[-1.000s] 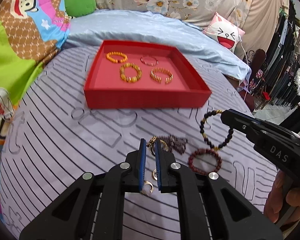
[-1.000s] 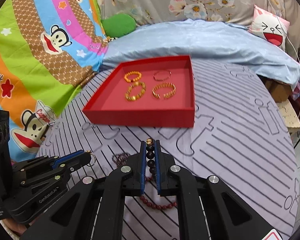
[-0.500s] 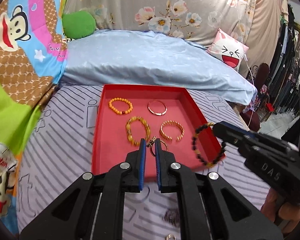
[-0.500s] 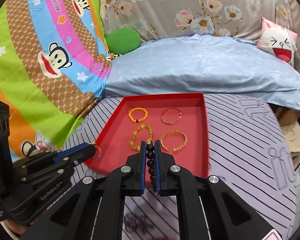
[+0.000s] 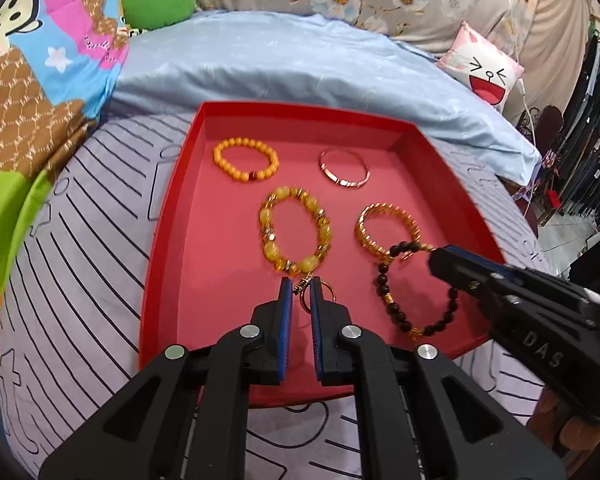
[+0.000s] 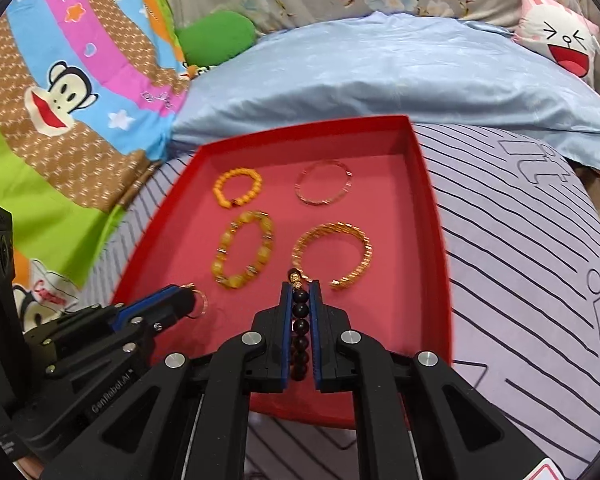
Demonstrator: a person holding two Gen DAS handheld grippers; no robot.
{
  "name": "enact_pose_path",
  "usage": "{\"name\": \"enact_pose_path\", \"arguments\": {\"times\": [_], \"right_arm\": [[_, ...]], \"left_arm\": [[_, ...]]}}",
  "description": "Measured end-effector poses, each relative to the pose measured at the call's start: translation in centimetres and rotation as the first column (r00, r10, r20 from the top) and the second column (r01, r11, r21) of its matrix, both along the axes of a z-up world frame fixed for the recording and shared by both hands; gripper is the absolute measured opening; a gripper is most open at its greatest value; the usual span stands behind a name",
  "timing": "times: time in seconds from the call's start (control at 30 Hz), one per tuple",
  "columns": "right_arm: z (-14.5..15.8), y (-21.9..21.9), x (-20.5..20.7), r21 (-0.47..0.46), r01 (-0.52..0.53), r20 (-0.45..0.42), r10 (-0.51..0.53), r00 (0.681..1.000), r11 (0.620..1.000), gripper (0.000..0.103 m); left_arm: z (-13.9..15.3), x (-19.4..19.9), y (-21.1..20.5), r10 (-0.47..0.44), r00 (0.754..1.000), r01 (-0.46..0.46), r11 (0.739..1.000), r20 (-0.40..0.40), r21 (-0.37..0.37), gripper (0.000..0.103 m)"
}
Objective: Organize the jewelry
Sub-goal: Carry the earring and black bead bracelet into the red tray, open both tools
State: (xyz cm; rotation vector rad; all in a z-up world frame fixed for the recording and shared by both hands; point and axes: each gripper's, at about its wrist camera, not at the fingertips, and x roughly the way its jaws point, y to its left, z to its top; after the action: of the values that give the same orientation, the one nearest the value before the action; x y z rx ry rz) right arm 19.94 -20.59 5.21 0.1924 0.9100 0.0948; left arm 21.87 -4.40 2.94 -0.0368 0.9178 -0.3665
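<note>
Left gripper pinches a gold ring above the red tray on striped bedding.

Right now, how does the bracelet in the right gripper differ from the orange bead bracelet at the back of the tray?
The black bead bracelet hangs from the right gripper, above the red tray; the orange bead bracelet lies flat on the tray floor. The black one has dark beads with gold accents; the orange one has a single red bead. Both are round beaded loops.

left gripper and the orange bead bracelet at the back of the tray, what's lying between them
The big yellow bead bracelet lies on the red tray between the left gripper and the orange bead bracelet; the left wrist view shows it.
</note>
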Motion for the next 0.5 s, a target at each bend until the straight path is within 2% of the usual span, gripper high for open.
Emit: {"name": "enact_pose_path", "arguments": {"times": [0.1,0.2,0.23,0.27,0.3,0.5], "right_arm": [[-0.5,-0.4,0.0,-0.013,0.007,-0.011,-0.007,1.000,1.000,0.008],[-0.5,-0.6,-0.4,-0.019,0.016,0.005,-0.016,1.000,1.000,0.010],[-0.2,-0.6,-0.6,-0.033,0.023,0.016,-0.022,1.000,0.999,0.013],[-0.1,-0.5,-0.7,-0.037,0.025,0.023,-0.024,0.999,0.999,0.021],[0.2,-0.5,-1.0,-0.041,0.024,0.037,-0.023,0.999,0.999,0.026],[1.3,-0.3,-2.2,-0.040,0.020,0.061,-0.018,0.998,0.999,0.026]], "left_arm": [[-0.8,0.0,-0.2,-0.001,1.000,0.001,1.000,-0.018,0.001,0.009],[-0.7,-0.2,-0.1,0.015,1.000,-0.015,1.000,0.009,0.011,0.011],[-0.7,-0.2,0.0,0.016,1.000,-0.016,1.000,0.012,0.007,0.017],[-0.6,-0.3,0.0,0.015,1.000,-0.015,1.000,0.013,0.002,0.022],[-0.5,-0.4,0.1,0.019,1.000,-0.019,1.000,0.018,0.000,0.023],[0.1,-1.3,0.1,0.024,0.999,-0.025,1.000,0.033,0.005,0.023]]}}
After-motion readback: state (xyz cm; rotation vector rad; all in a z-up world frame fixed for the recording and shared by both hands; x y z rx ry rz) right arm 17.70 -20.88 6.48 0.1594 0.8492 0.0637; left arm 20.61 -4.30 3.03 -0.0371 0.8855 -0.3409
